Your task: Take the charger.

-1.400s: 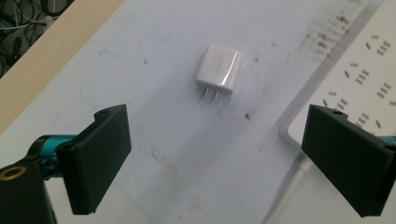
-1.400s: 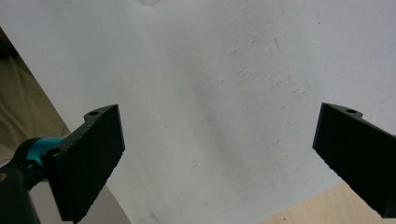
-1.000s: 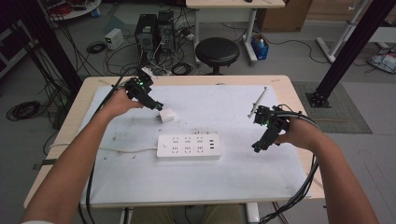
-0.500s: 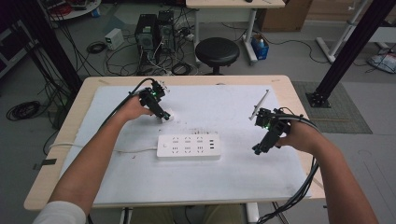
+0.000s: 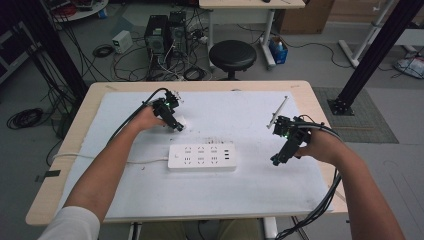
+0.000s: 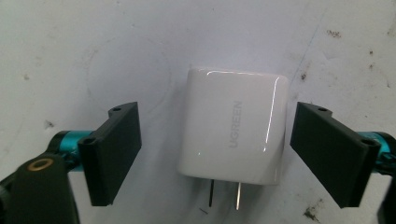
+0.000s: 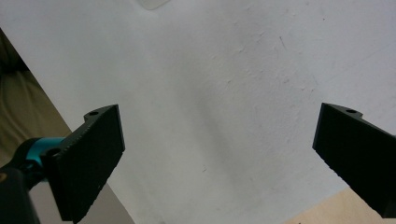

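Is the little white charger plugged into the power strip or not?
Not plugged in. The white charger lies flat on the mat, its two prongs bare, apart from the power strip.

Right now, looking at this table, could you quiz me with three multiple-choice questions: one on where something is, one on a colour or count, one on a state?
1. Where does the white charger lie?
A. Between the left gripper's jaws, on the white mat
B. Plugged into the power strip
C. Under the right gripper

2. How many metal prongs show on the charger?
A. None
B. Two
C. Four

3. What state is the right gripper in?
A. Shut on the charger
B. Shut on a cable
C. Open, with nothing between its jaws

Answers: 1 A, the left gripper view shows the charger flat on the mat with a jaw on each side, gaps remaining. 2 B, two prongs stick out of its lower edge. 3 C, the right gripper view shows wide jaws over bare mat.
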`<state>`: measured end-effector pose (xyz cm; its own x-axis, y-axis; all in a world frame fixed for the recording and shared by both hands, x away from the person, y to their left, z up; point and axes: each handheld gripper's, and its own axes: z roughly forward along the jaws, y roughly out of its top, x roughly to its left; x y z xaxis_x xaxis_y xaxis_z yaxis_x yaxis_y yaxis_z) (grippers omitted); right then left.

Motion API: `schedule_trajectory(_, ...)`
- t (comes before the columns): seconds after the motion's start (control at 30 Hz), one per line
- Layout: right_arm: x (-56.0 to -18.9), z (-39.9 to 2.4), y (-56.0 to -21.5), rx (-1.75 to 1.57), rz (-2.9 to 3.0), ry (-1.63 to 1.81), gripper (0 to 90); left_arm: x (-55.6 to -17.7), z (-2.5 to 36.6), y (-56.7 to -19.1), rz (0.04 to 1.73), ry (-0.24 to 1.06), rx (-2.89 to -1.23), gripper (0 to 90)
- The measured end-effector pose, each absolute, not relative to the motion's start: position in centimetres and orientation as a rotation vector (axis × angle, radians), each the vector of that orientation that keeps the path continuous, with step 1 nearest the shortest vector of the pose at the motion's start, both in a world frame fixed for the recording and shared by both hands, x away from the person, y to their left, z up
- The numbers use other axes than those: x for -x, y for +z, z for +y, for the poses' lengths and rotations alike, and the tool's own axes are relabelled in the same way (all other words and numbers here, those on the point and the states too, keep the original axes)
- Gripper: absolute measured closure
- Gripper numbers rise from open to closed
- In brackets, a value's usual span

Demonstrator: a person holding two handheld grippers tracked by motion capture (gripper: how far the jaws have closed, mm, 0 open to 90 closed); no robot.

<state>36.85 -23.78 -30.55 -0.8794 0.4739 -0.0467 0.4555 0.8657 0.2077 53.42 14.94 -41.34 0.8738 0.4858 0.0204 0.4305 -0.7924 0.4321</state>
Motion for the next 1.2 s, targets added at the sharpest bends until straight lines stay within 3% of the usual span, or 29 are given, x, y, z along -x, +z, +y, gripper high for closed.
schedule_trajectory(0.2,-36.9,-23.8,-30.4,-0.724,2.94,0.288,1.5,-53.4,14.8,-41.4,0.657,0.172,-2.625,28.1)
schedule_trajectory(0.4,-37.0,-23.7,-30.5,-0.724,2.939,0.267,1.4,-53.4,14.8,-41.8,0.663,0.172,-2.634,30.0)
schedule_trajectory(0.53,-37.0,-23.7,-30.5,-0.729,2.932,0.271,1.5,-53.3,15.0,-42.0,0.653,0.144,-2.612,42.3)
schedule_trajectory(0.87,-37.1,-23.7,-30.6,-0.729,2.914,0.259,1.5,-52.5,16.4,-40.8,0.713,0.171,-2.572,42.4)
schedule_trajectory(1.2,-36.8,-23.4,-30.5,-0.715,2.905,0.278,1.5,-49.9,18.1,-36.2,0.752,0.256,-2.487,42.5)
